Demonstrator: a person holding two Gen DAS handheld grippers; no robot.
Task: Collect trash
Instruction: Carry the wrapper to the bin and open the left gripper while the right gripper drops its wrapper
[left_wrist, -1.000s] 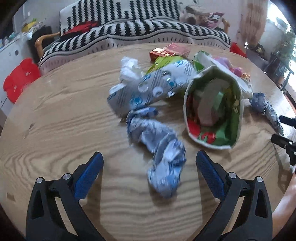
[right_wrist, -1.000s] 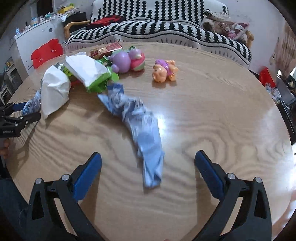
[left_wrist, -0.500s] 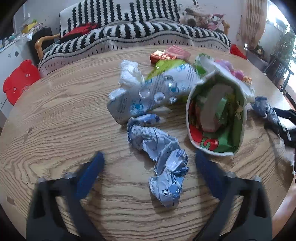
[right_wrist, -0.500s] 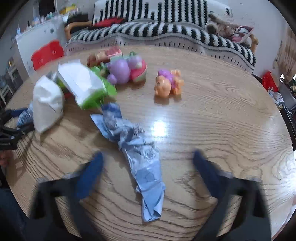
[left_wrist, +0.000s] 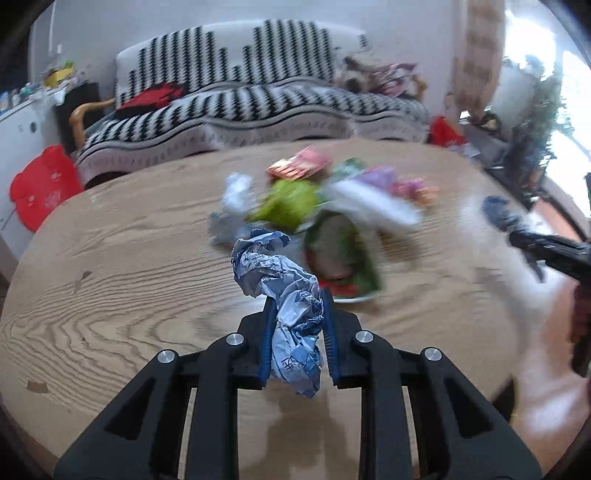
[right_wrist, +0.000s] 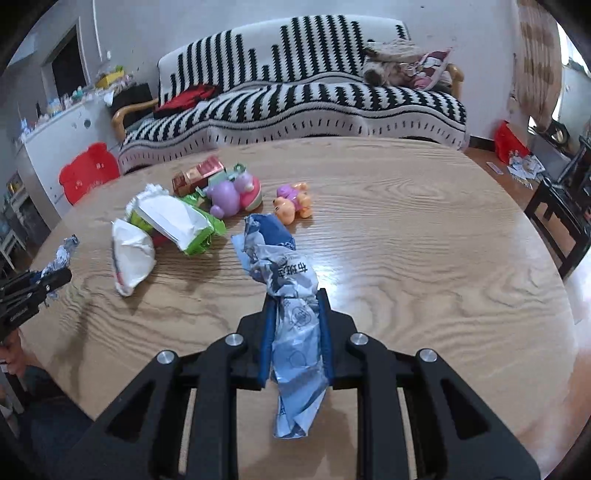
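Trash in left tool: crumpled blue-white wrapper (left_wrist: 291, 306), low centre of the left wrist view, pinched between the blue pads (left_wrist: 266, 339) of the left tool (left_wrist: 297, 338); the jaws have just been closing and now clamp it, with one end sticking up past the tips and the other hanging below.
Trash in right tool: long blue-white wrapper (right_wrist: 291, 325), low centre of the right wrist view, clamped in the right tool (right_wrist: 295, 334); its jaws have also just closed on it, and a tail dangles under the pads.
Bench: round wooden bench (right_wrist: 424, 258) beneath both tools, neither wrapper appears to rest on it.
Left on the bench: white pouch (right_wrist: 131, 256) and green-white bag (right_wrist: 177, 221), centre left; behind them a purple toy (right_wrist: 231, 195), an orange toy (right_wrist: 293, 203) and a red box (right_wrist: 197, 175).
Far: striped sofa (right_wrist: 295, 85) across the top of the frame.
Risk, slip: crinkled film is springy and thin, so a wrapper could slide out if the clamp eases.
Risk, snag: the dangling tails could catch the bench edge or drag the pouch.
Risk, sorting: toys sit among the bags; a hurried grab could take one as trash.
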